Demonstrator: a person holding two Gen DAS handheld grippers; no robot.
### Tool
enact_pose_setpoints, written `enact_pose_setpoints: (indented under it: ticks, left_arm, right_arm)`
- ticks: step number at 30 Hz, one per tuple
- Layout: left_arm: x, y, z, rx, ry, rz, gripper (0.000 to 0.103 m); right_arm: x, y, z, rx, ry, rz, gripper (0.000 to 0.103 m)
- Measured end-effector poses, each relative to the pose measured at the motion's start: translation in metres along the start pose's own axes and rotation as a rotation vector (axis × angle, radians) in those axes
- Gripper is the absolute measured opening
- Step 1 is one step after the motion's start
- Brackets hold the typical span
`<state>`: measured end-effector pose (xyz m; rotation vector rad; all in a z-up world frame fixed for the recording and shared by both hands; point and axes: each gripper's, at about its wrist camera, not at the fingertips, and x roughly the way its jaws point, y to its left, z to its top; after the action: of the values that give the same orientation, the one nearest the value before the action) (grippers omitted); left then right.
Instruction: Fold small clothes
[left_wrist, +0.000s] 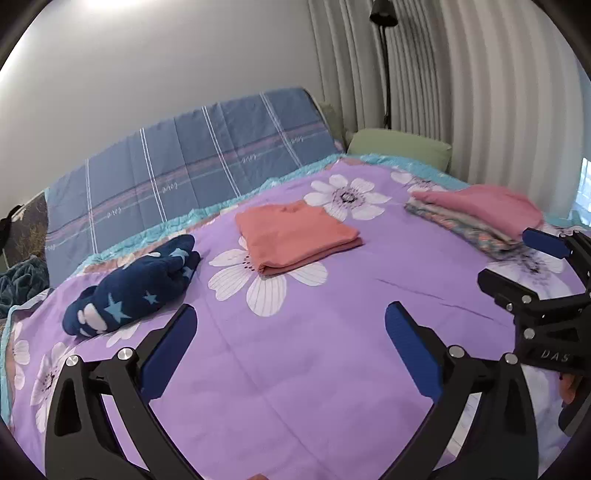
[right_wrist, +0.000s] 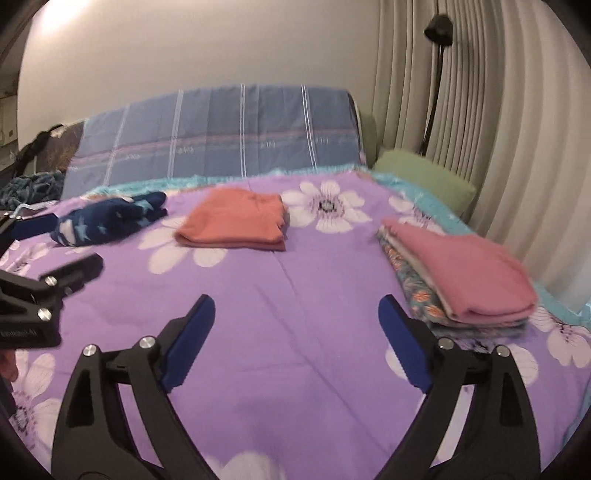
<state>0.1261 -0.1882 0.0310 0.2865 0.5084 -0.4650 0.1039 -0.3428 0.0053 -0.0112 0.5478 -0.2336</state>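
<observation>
Bed cover: a purple quilted bedspread (left_wrist: 295, 350) printed with large white flowers and edged in turquoise, spread flat and bearing all the clothes.
Headboard side: a blue plaid quilt (left_wrist: 177, 173) stands along the far edge of the bedspread, with a pale green cushion (left_wrist: 402, 146) to its right.
Backdrop: cream pleated curtains (left_wrist: 480, 92) on the right, with a black floor lamp (left_wrist: 384, 55) in front of them.
Stack: a folded pink garment (right_wrist: 465, 273) lies on top of folded floral-patterned fabric (right_wrist: 413, 284) at the right side of the bed, near the right gripper.
Centre piece: a folded salmon-orange garment (left_wrist: 295, 238), a neat rectangle, lies toward the far middle of the bedspread, well apart from both grippers.
Left piece: a crumpled navy garment with light blue stars (left_wrist: 136, 288) lies unfolded at the left side, just beyond the left gripper.
Left gripper (left_wrist: 291, 336): black arms with blue pads, spread wide over bare bedspread, nothing between them.
Right gripper (right_wrist: 297, 328): the same build, likewise spread wide and empty, above bare purple fabric beside the stack.
</observation>
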Motion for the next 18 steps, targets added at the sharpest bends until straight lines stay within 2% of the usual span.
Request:
enact_pose_setpoints:
  ticks: [5,8,13,18]
  left_arm:
    - [-0.046,-0.009,-0.007,-0.021,-0.031,0.034,0.102]
    - [-0.067,-0.009,-0.012,-0.052,-0.044,0.017,0.102]
    - [-0.101,-0.011,-0.024,-0.081,-0.088,0.037,0.102]
    - [-0.116,-0.012,-0.033,-0.077,-0.087,0.048,0.102]
  right_arm:
    - [-0.051,-0.002,-0.005,0.032,-0.055,-0.010,0.097]
    - [-0.077,-0.005,-0.008,0.057,-0.073,-0.026,0.098]
    - [-0.100,-0.007,-0.017,0.089,-0.100,-0.025,0.101]
    - [-0.112,-0.004,-0.025,0.099,-0.103,-0.044,0.101]
